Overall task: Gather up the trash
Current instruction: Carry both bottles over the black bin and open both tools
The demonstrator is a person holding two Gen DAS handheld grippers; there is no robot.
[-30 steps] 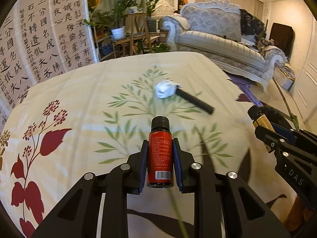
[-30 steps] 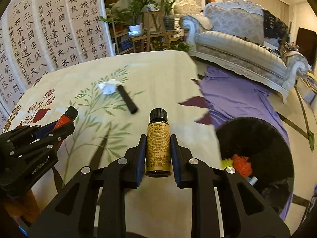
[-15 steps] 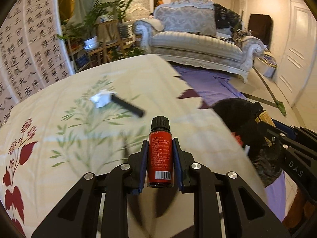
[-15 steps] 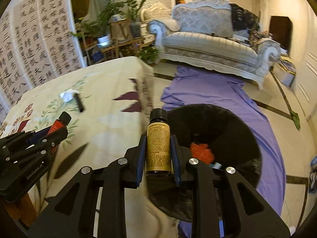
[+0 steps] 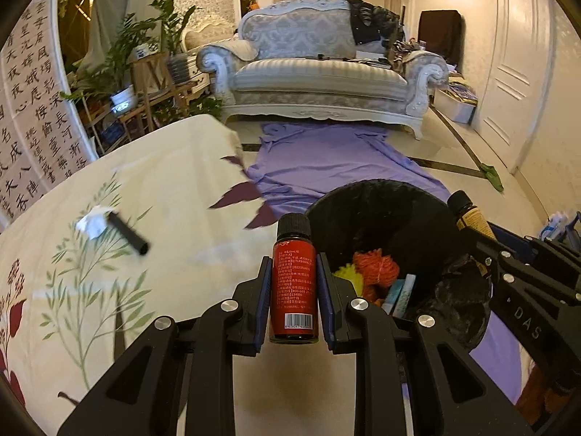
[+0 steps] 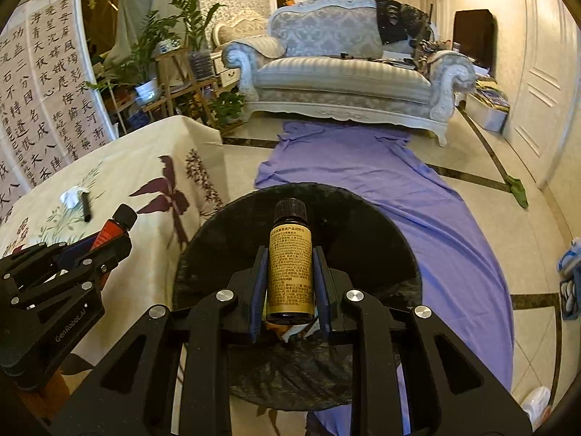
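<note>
Your left tool (image 5: 293, 301) was clamped on a red bottle (image 5: 293, 287) with a black cap, held upright between the blue pads, its barcode facing the camera. The bottle sat above the right edge of the desk (image 5: 174, 181), which was covered with a cream cloth printed with leaves and red flowers. Just to the right of that tool stood the black trash bin (image 5: 381, 210), lined with a black bag; in the left wrist view it held an orange ball of yarn (image 5: 376, 267), something yellow beside it, and a pale blue box at the near side.

Your right tool (image 6: 290, 283) gripped a gold-labelled bottle (image 6: 290, 272) with a dark cap, upright and directly over the open bin (image 6: 225, 239). From that view your left tool (image 6: 72, 265) with its red bottle (image 6: 109, 232) showed at the left, over the desk (image 6: 145, 167).

Farther left on the desk lay a crumpled white paper (image 5: 92, 222) touching one end of a black tube (image 5: 129, 233).

On the floor beyond the bin stretched a purple sheet (image 5: 326, 160), reaching the foot of a grey ornate sofa (image 5: 319, 72) at the far side. A calligraphy screen (image 5: 32, 116) stood at the far left, with potted plants (image 5: 127, 58) beside it.
</note>
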